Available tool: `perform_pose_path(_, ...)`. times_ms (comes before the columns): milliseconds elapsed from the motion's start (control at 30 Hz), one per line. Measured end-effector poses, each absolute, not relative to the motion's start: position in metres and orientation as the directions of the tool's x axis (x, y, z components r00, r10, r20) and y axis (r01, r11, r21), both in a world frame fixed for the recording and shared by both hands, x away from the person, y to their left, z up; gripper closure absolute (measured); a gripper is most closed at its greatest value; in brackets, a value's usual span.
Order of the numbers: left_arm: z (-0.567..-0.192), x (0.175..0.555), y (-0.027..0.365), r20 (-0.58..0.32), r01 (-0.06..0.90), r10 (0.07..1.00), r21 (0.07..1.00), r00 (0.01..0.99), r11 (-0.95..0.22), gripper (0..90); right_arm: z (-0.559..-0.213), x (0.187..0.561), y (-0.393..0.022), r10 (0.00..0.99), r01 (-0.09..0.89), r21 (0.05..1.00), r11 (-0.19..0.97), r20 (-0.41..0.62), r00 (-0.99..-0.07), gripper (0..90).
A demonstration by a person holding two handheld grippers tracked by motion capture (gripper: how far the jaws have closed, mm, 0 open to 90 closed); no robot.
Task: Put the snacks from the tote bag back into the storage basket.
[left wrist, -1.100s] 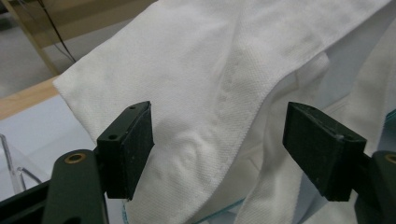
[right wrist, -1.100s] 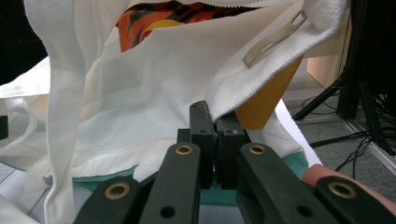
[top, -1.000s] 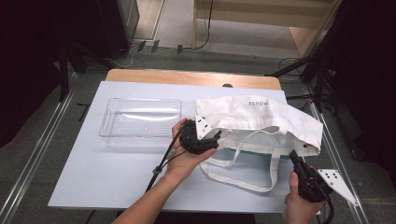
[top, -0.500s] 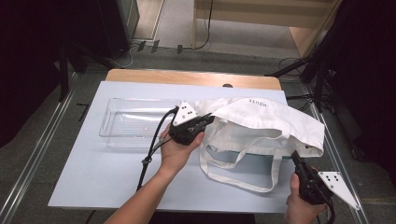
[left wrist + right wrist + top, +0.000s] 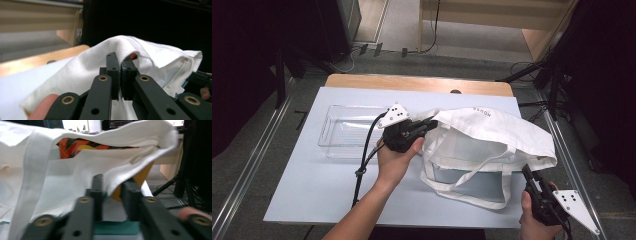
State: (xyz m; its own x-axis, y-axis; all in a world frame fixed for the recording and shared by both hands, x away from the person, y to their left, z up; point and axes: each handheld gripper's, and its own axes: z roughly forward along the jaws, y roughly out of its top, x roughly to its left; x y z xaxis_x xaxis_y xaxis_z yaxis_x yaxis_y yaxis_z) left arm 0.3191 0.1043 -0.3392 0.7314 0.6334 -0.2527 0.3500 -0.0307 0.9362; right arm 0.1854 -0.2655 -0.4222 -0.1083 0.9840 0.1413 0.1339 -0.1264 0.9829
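1. My left gripper (image 5: 428, 125) is pinched tight on the white cloth of the tote bag (image 5: 492, 135). In the left gripper view the jaws are pressed together with the cloth caught between them.
2. A second ago this gripper was lower down and nearer to me, by the bag's mouth. Now it is higher and farther back, beside the clear tray (image 5: 337, 131).
3. That pulled the top edge of the bag up. The mouth of the bag stands open more than before.
4. My right gripper (image 5: 532, 182) is at the near right side of the bag, low by the table edge. Its jaws have just been opening. In the right gripper view a fold of the bag's edge (image 5: 117, 178) hangs between the jaws, but the pads do not squeeze it.
5. The bag lies on the white table (image 5: 302, 185), on the right half, with its straps (image 5: 472, 172) flopped toward me.
6. Through the open mouth I can see something orange and yellow (image 5: 72, 147) inside the bag.
7. I think the bag is now held open on one side. My right gripper is loose and free, so it could reach in for the thing inside.
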Motion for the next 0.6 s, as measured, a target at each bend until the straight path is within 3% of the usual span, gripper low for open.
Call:
perform_pose_path(100, -0.341, 0.32, 0.106, -0.253, 0.352, 0.638, 0.935, 0.727, -0.03, 82.1, -0.419, 0.185, -0.268, 0.987, 0.108, 0.983, -0.151, 0.156, -0.035, 49.2)
perform_pose_path(200, -0.338, 0.318, 0.104, -0.219, 0.327, 0.657, 0.944, 0.721, -0.045, 73.5, -0.413, 0.186, -0.275, 0.987, 0.099, 0.982, -0.16, 0.161, -0.004, 39.5)
perform_pose_path(367, -0.34, 0.321, 0.102, -0.166, 0.309, 0.703, 0.947, 0.691, -0.08, 59.3, -0.401, 0.189, -0.281, 0.996, 0.092, 0.991, -0.094, 0.093, 0.014, 33.8)
perform_pose_path(600, -0.337, 0.322, 0.098, -0.137, 0.292, 0.722, 0.952, 0.678, -0.093, 55.5, -0.39, 0.198, -0.283, 0.996, 0.093, 0.995, 0.031, -0.023, -0.085, 36.8)
